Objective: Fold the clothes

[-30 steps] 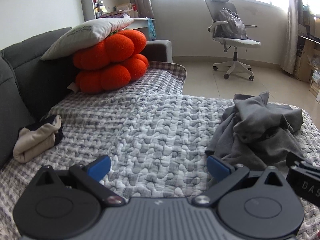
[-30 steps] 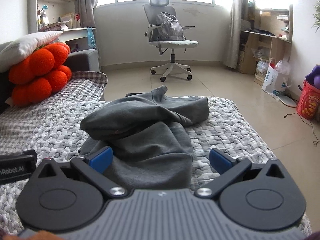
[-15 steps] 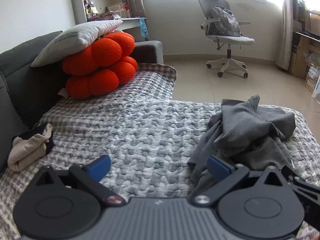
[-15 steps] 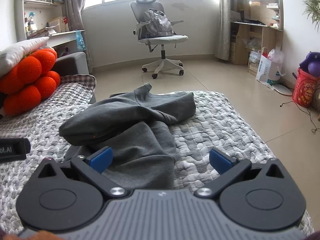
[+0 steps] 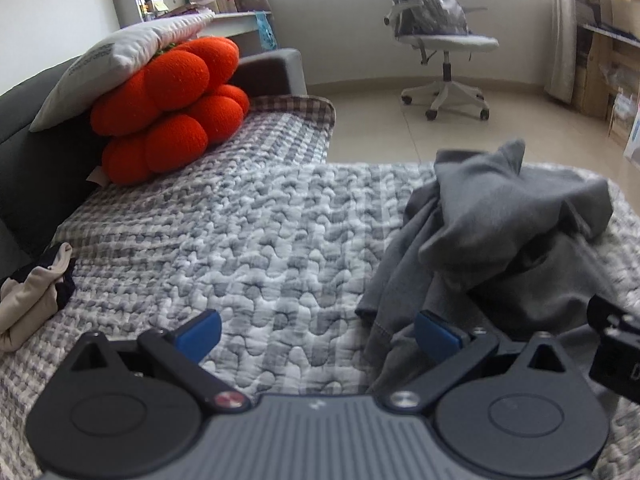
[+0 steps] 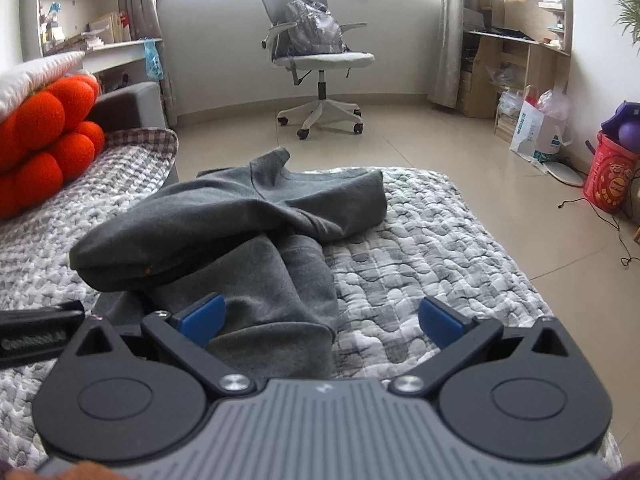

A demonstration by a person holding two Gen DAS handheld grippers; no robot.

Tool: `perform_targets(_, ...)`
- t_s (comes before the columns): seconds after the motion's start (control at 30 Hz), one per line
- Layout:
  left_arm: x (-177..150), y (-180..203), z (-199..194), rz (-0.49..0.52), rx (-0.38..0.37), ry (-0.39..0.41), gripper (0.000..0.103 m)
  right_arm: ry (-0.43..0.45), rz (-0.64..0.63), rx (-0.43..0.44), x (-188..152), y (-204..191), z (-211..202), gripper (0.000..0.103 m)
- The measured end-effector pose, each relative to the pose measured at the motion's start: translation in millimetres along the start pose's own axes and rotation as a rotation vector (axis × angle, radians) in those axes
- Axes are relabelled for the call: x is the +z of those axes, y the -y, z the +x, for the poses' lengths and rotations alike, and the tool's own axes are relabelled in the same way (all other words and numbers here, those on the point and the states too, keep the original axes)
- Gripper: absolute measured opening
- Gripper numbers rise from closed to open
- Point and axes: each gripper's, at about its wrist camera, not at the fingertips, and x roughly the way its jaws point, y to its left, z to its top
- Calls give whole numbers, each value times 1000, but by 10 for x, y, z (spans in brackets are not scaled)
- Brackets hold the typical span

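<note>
A broad stretch of quilted cover [image 5: 240, 240] lies bare between the crumpled grey sweatshirt [image 5: 512, 232] on the right and the orange cushion [image 5: 168, 112] and small beige bundle [image 5: 28, 304] on the left

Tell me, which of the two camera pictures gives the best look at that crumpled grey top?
The right wrist view: the grey top lies near the centre, whole, neckline and a folded sleeve visible. In the left wrist view the same grey top sits at the right side, partly hidden behind gripper parts.
</note>
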Motion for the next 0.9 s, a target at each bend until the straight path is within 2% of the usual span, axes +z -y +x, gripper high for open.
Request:
perform_targets(0.6, -19, -5, 164, 28, 28, -17, 103, -104, -44, 23, -67, -143, 286, 103)
perform_targets(0.7, -55, 14, 254, 38, 35, -44, 103, -125, -53, 15, -87, -168, 360, 103)
perform_targets(0.9, -142, 33, 348, 51, 45, -38, 103, -159, -19, 35, -121, -121, 476, 103)
